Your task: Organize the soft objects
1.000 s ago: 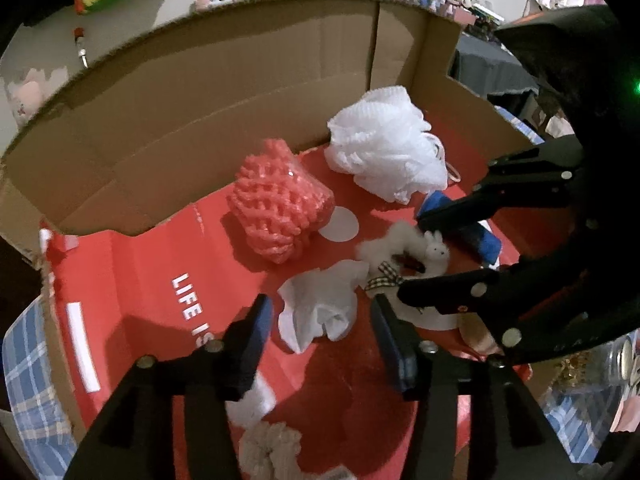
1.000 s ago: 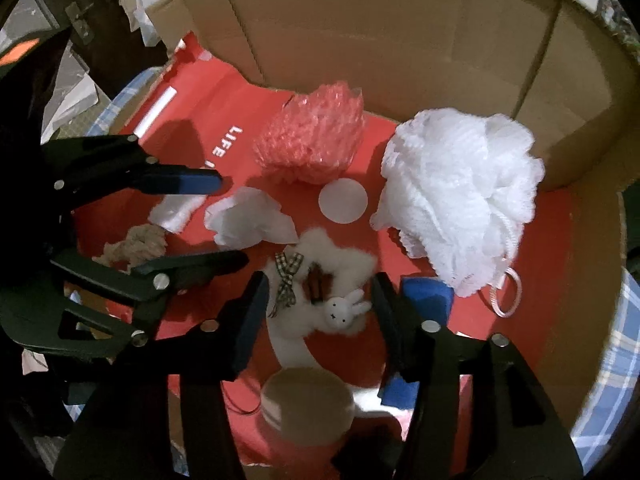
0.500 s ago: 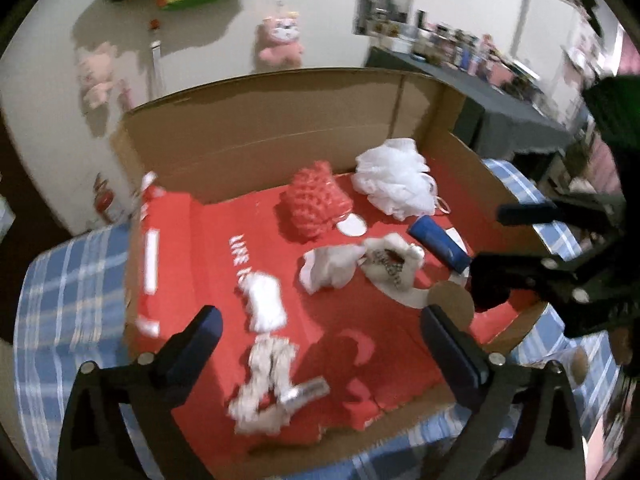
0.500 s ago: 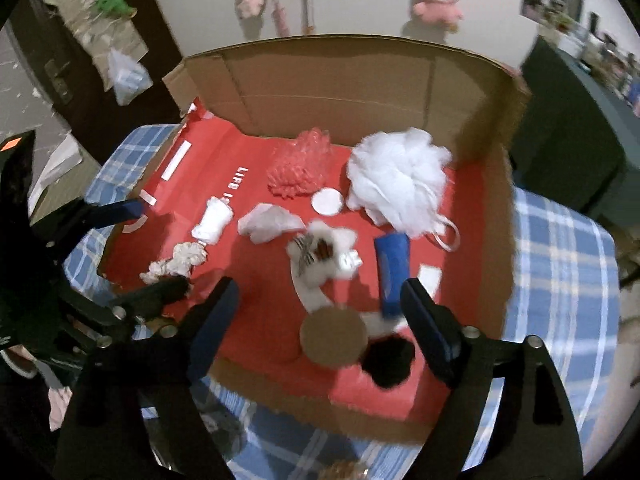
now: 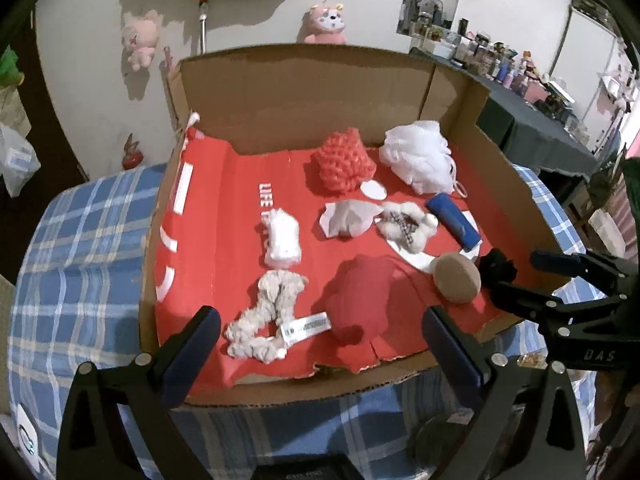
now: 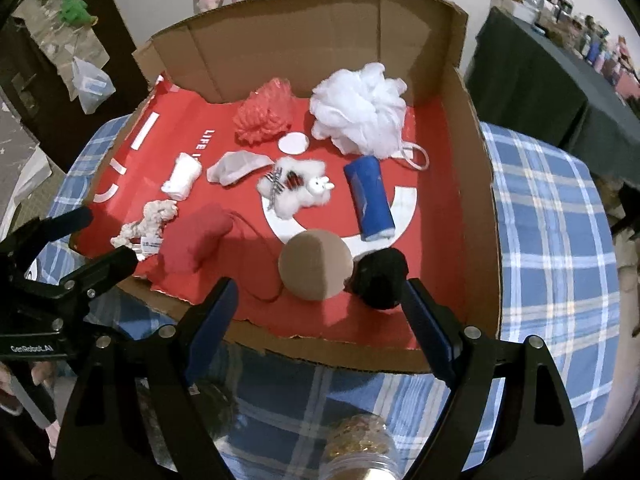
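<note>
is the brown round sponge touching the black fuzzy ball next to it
Touching. In the right wrist view the brown round sponge and the black fuzzy ball meet edge to edge, with no red floor visible between them.

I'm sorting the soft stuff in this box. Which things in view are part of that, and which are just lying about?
Job:
cardboard box
white mesh pouf
coral net sponge
fluffy bunny toy
blue roll
tan round sponge
black pom
red pouch
rope toy

Lying about:
checked cloth
pink wall plushies
glass jar

Dim indoor light, soft shadows on the red box floor [image 5: 240, 184], strong fisheye bending and dark corners.
</note>
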A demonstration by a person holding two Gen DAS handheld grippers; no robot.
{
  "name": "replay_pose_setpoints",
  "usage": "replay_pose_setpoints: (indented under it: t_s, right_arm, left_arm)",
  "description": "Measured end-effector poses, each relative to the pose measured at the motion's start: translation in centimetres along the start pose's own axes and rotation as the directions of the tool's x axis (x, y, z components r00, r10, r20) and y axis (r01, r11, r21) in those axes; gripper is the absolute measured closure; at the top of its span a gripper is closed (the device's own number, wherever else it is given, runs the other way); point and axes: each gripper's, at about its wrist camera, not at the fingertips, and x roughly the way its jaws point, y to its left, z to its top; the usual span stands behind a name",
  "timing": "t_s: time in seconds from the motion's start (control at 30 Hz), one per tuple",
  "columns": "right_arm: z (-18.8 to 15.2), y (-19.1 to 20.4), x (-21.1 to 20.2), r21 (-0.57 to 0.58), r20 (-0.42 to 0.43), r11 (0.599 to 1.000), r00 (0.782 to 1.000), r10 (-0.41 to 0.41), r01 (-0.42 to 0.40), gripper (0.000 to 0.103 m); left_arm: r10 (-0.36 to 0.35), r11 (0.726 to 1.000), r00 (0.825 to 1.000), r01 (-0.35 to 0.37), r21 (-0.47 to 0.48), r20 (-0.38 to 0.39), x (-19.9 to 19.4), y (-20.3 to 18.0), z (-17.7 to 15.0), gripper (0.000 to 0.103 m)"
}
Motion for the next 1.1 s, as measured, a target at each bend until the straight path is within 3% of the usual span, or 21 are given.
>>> replay_pose_setpoints:
  t_s: [0.43,1.1]
  right_arm:
    - [-0.8,-0.8,1.6,0.045,-0.026,0.999,1.000,-0.003,0.004,0.020]
    - [-0.9,-0.8,1.7,0.026,-0.023,0.999,0.999,-0.023,0.023,0.019]
  left_arm:
    - [0.029,1.000,0.999,-0.029,-0.005,-0.039,1.8,-0.1,-0.8,0.000]
    - [0.074,0.997,0.995,-0.076,-0.023,-0.066,2.8,0.1,-0.8,0.001]
